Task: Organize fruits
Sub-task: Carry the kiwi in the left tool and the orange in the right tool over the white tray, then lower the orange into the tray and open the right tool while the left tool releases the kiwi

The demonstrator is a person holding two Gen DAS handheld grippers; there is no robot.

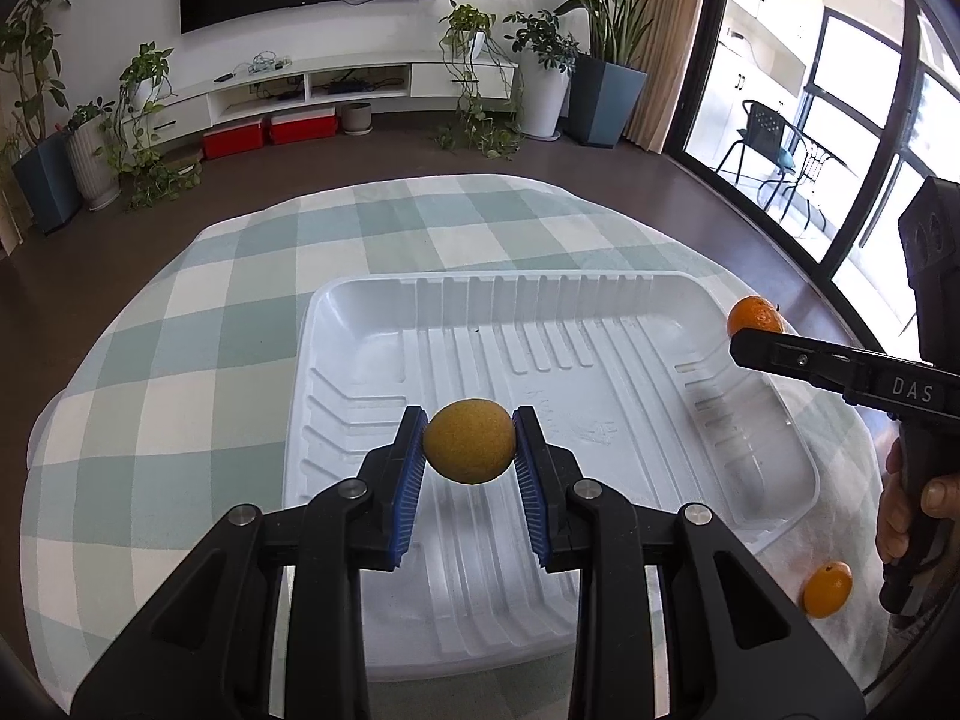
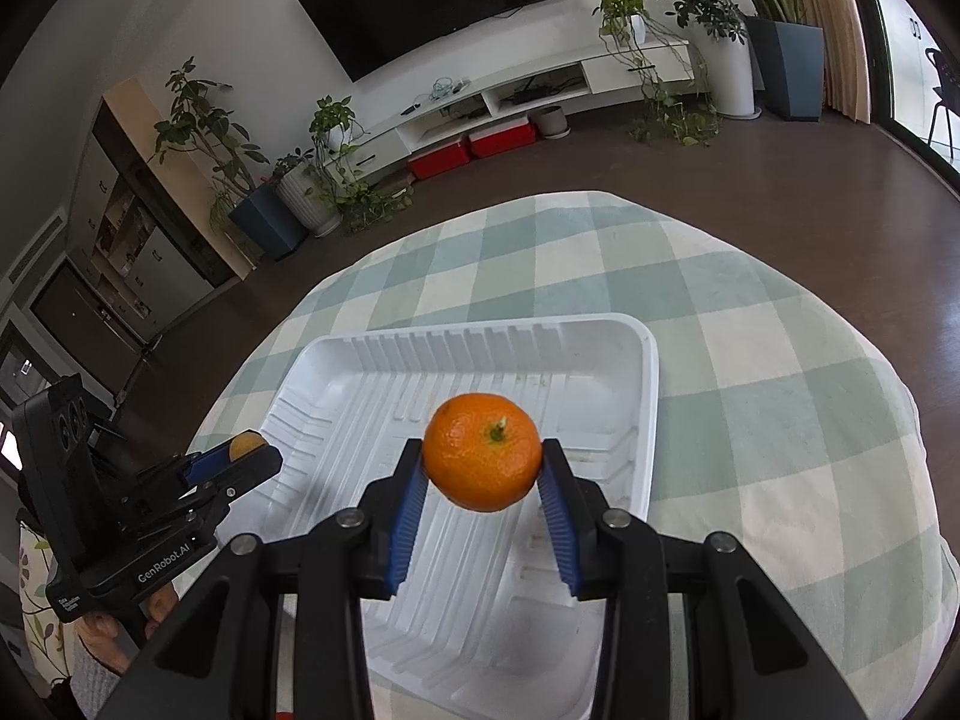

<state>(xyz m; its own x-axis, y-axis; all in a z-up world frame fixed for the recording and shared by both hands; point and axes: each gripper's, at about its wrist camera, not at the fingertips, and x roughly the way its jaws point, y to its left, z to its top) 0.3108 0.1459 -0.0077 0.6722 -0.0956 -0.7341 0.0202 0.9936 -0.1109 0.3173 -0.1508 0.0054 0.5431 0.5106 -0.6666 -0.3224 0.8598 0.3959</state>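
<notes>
Left gripper (image 1: pixel 469 441) pinching yellow fruit (image 1: pixel 469 441), right gripper (image 2: pixel 482 461) pinching orange tangerine (image 2: pixel 482 461); both held above white tray (image 1: pixel 660 288). Second tangerine (image 1: pixel 827 589) on checked cloth (image 1: pixel 180 360) beside tray.

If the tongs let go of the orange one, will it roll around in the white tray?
Probably. The orange fruit looks round, so it would likely roll. The white tray has ridges and raised walls, which may stop it. It seems firm: the right tongs pinch it without visible squashing.

Two oranges (image 1: pixel 755 315) (image 1: pixel 828 589), one yellow fruit (image 1: pixel 469 441), one white tray (image 1: pixel 600 372).
</notes>
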